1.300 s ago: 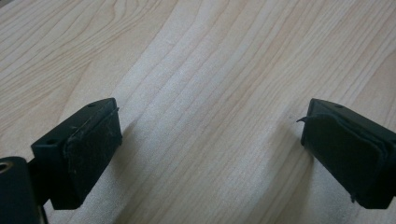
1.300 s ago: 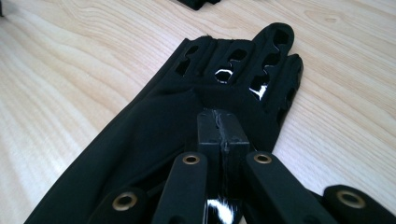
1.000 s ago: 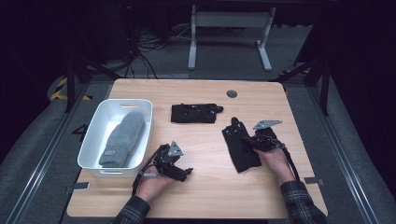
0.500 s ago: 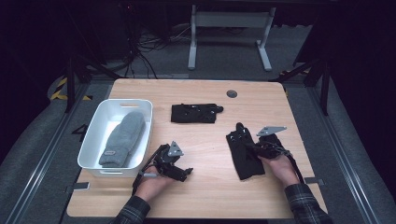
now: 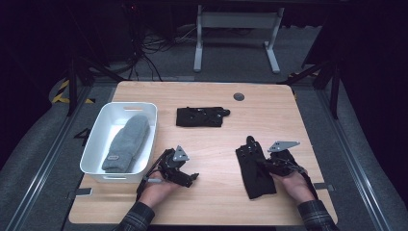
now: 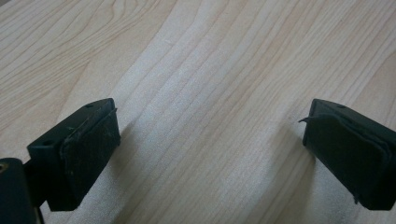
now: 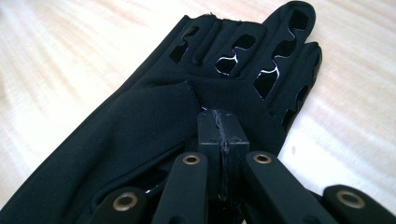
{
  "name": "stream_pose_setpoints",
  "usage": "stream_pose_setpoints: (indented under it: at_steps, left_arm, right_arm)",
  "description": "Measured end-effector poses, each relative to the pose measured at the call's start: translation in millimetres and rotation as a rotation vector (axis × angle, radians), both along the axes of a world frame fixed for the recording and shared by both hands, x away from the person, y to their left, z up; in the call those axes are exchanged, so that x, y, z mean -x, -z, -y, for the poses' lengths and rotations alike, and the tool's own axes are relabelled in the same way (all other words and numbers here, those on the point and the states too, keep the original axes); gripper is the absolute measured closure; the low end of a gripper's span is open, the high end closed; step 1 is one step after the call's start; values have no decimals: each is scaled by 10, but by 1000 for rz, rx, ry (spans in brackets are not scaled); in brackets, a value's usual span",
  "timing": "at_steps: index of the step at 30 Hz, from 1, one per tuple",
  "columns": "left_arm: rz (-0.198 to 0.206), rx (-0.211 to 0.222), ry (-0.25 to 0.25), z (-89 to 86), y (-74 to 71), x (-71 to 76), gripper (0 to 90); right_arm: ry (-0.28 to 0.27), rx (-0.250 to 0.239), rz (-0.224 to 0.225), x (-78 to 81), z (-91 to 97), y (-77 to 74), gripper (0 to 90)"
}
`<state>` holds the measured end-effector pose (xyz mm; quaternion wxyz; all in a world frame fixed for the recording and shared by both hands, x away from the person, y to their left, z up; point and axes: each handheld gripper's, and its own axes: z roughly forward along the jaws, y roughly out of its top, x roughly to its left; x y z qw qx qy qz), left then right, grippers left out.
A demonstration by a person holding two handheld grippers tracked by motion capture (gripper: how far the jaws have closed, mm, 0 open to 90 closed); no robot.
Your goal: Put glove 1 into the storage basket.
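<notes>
While your right gripper rests on the near-right part of the worktop, its jaws are closed tight together over the black glove, pinching a fold of fabric near the middle of the glove, as the right gripper view shows at the jaw tips. The black glove lies flat on the wood, directly under and ahead of those jaws. In the high view its long axis runs almost straight away from you, tilted slightly left at the far end, with the fingers pointing toward the far edge and the cuff end nearest you. Your right hand is much the nearer one to it; your left gripper sits well apart, toward the near-left, just beside the white bin. In the left gripper view, its jaws stand wide open over bare wood, holding nothing. A grey mitten lies inside the white bin, long axis running near to far. A second black glove lies farther back near the centre of the worktop, its long axis running left to right. Judging from this layout, any move toward the bin means carrying the pinched glove leftward across the worktop, past your left gripper.
</notes>
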<state>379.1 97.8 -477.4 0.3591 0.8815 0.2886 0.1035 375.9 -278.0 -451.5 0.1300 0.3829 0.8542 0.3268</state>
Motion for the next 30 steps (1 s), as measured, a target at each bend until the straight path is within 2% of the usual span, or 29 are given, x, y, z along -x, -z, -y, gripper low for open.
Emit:
stream_pose_setpoints:
  at_steps: [9,19,23,27,30]
  left_arm:
    - [0,0,0,0,0,0,43]
    - [0,0,-1,0,0,0,43]
    - [0,1,-1,0,0,0,43]
    - [0,0,0,0,0,0,43]
    - [0,0,0,0,0,0,43]
  right_arm:
    - [-39,9,-2,222,-35,-16,899]
    - [-93,-10,-25,408,-73,-14,899]
    - [-108,-20,-1,426,-97,-42,896]
    - [-84,-51,32,389,-5,-92,857]
    - [-57,-56,58,343,102,-96,758]
